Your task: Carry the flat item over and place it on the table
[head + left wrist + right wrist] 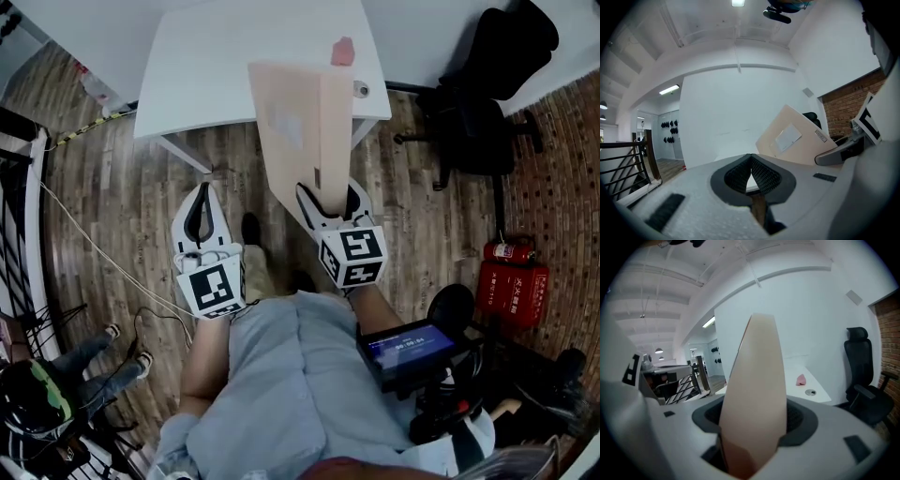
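The flat item (300, 131) is a thin beige parcel with a pale label. It stands nearly on edge, tilted, its upper end over the near edge of the white table (234, 66). My right gripper (330, 199) is shut on its lower end. In the right gripper view the flat item (757, 394) fills the space between the jaws of the right gripper (754, 416). My left gripper (201, 199) hangs to the left above the wooden floor, shut and empty. The left gripper view has the left gripper (751, 161) with pads meeting, and the flat item (797, 136) off to the right.
A small pink object (343, 52) and a round grommet (361, 89) lie at the table's right side. A black office chair (487, 103) stands right of the table, red fire extinguishers (511, 277) beyond it. A person (47, 384) crouches lower left; a cable crosses the floor.
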### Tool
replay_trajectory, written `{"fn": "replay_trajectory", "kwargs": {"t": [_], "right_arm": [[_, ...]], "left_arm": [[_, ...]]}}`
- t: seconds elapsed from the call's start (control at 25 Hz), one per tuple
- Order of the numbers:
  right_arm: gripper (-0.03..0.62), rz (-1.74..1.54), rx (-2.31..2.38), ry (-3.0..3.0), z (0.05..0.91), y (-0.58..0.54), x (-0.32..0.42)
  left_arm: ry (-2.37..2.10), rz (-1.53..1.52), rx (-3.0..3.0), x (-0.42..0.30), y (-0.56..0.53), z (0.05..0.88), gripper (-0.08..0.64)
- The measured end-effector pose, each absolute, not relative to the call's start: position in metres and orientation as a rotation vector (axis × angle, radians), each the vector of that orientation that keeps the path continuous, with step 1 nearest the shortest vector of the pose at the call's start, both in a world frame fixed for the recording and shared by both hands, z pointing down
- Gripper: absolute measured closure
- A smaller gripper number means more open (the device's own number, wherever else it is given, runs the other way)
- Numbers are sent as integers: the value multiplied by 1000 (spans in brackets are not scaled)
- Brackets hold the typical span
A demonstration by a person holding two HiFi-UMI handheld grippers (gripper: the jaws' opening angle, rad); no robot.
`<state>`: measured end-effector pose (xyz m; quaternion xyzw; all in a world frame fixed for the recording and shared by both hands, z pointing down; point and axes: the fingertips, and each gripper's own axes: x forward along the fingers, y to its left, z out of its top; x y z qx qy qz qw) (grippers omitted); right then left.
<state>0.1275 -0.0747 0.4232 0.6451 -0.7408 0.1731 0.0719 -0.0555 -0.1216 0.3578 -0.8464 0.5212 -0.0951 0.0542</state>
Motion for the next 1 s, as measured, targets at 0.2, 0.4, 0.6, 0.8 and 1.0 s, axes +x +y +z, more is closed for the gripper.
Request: {"fn": "replay_trajectory", "kwargs": {"t": [0.2,0.4,0.6,0.8,1.0], "right_arm": [[298,551,1924,-2211,427,-147,98],[298,588,1909,-2212,423,-223,62],[298,617,1934,-2235,399,-284,38],[296,620,1953,-2260,378,-325,15],[296,617,1966,-2276,366,-377,21]], "left_arm": [[1607,-286,-2597,-85,-201,367,551],[1611,-282,-2618,-116,-281,369,551],[1565,-252,-2622,-134,-337,349,551],[1553,-205,-2617,-154,-376,331,551],[1542,-180,-2608,-146,-426,316,551]]}}
